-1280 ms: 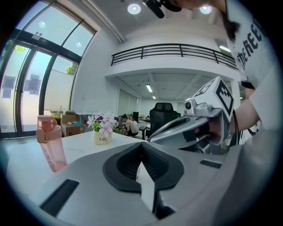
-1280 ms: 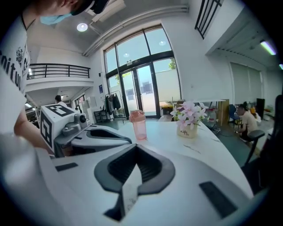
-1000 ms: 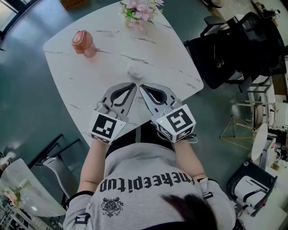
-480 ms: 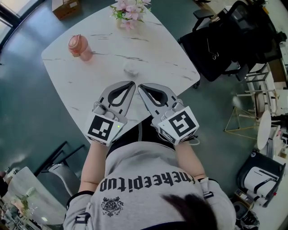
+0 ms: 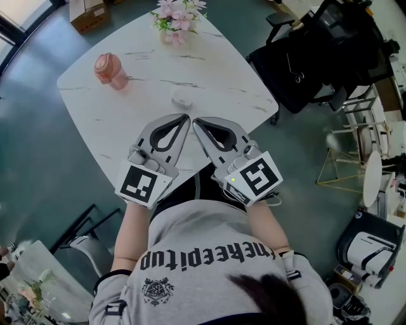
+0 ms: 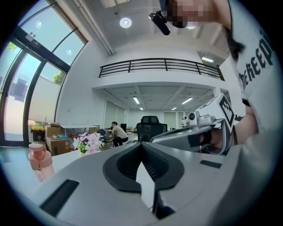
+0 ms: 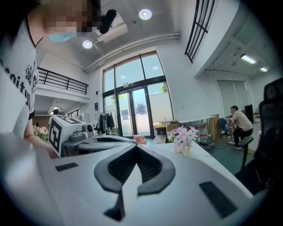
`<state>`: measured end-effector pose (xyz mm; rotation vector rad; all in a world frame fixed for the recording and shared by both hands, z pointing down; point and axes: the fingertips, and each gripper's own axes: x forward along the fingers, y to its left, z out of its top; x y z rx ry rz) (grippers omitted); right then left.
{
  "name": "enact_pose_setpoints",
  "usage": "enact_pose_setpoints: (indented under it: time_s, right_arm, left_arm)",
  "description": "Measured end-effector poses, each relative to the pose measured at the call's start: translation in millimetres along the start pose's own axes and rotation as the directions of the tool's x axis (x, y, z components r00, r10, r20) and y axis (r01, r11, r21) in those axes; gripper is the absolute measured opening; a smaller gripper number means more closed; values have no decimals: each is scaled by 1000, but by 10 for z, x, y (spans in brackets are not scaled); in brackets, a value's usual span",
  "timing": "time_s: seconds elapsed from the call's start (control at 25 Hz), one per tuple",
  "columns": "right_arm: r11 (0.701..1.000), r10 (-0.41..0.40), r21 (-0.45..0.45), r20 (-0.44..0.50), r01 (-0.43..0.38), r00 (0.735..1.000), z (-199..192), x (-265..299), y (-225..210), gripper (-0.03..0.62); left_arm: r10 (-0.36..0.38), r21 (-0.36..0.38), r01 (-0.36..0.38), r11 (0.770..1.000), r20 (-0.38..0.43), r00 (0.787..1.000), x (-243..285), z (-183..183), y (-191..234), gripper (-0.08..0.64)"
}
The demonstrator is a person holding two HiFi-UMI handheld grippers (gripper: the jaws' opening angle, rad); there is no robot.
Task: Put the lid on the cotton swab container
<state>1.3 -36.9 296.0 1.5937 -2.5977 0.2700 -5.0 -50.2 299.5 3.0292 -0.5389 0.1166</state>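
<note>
A small, round, clear cotton swab container stands on the white marble table, just beyond both grippers; I cannot tell a separate lid from it. My left gripper and right gripper hover side by side over the table's near edge, tips almost touching each other and pointing at the container. Both are shut with nothing between the pads. In the left gripper view the left gripper has its jaws closed, and the right gripper shows beside it. The right gripper view shows the right gripper closed too.
A pink water bottle stands at the table's far left, and a pot of pink flowers at its far edge. A black office chair is off the table's right side. A cardboard box lies on the floor beyond.
Both grippers have risen slightly toward the head camera, still shut and side by side. The container has not moved on the table.
</note>
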Motion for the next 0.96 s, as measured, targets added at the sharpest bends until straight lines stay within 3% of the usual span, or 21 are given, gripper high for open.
enact_pose_setpoints:
  time_s: [0.96]
  right_arm:
    - [1000,3,-24,-3,-4,1000,54,35,-4,11]
  left_arm:
    - [17,-5,-17,1000,25,1000,-12,75,61,15]
